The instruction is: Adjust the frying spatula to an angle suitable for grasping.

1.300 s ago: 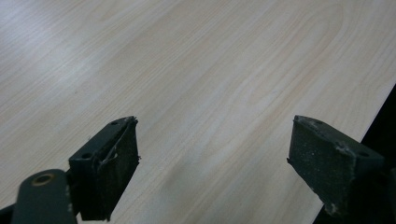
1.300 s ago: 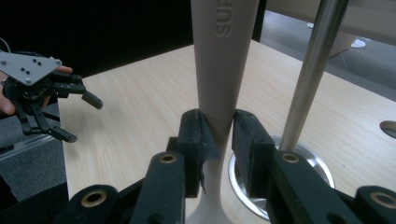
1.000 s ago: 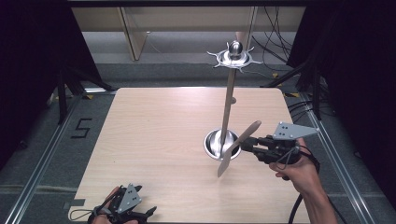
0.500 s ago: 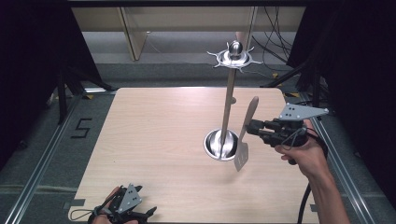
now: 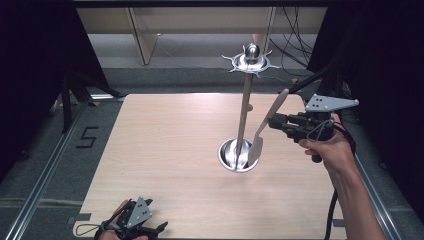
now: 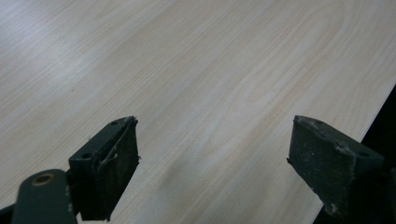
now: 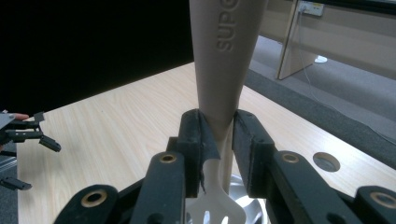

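At the near left edge of the table (image 5: 165,150) the left gripper (image 5: 134,222) rests low, its jaws spread wide over bare wood with nothing between them. Near the middle of the table stands a metal stand (image 5: 243,125): a round base, a thin upright pole and a spiked disc on top. Just right of the pole hangs the spatula (image 5: 265,130), held off the table, blade end down beside the base and handle end slanting up to the right. The right gripper (image 5: 272,121) pinches the spatula at the narrow neck of its handle, jaws pressed on both sides, with the hand (image 5: 332,150) behind it.
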Action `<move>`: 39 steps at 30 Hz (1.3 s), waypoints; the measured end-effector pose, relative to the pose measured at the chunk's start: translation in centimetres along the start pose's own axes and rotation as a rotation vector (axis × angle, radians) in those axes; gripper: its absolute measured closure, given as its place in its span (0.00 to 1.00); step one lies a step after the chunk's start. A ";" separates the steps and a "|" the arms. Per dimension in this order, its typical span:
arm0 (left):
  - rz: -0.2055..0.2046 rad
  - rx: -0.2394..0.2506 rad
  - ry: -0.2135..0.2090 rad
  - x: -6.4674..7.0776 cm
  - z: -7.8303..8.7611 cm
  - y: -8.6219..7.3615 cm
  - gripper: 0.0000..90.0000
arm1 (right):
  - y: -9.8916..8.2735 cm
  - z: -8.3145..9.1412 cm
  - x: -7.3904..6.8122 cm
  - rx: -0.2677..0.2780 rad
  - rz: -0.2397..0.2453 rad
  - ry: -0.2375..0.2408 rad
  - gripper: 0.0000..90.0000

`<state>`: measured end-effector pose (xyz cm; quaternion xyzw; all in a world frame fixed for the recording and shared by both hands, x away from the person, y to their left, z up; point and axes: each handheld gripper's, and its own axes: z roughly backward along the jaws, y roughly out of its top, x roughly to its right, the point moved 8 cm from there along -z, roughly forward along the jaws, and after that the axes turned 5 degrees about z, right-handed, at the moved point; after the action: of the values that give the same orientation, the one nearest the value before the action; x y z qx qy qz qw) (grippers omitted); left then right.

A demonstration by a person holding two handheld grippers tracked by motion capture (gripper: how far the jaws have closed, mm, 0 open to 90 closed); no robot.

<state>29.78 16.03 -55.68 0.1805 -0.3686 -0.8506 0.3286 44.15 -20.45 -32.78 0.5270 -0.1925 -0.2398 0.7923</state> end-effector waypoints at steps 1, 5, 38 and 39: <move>-0.007 0.003 0.001 0.0 0.0 0.0 0.17 | 0.0 0.0 0.1 -0.011 0.004 0.006 0.82; -0.002 -0.002 -0.002 0.0 0.0 0.0 0.17 | 0.4 -0.3 0.6 -0.019 -0.006 0.004 0.82; 0.002 0.000 -0.008 0.2 -0.1 0.0 0.17 | 3.7 -0.2 3.0 -0.043 -0.004 -0.019 0.82; -0.004 -0.007 -0.005 0.1 0.0 -0.1 0.17 | 3.7 -0.2 3.0 -0.045 -0.002 -0.020 0.82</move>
<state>29.70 15.98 -55.78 0.1779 -0.3661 -0.8531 0.3266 47.38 -20.83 -29.23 0.5069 -0.1945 -0.2500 0.8017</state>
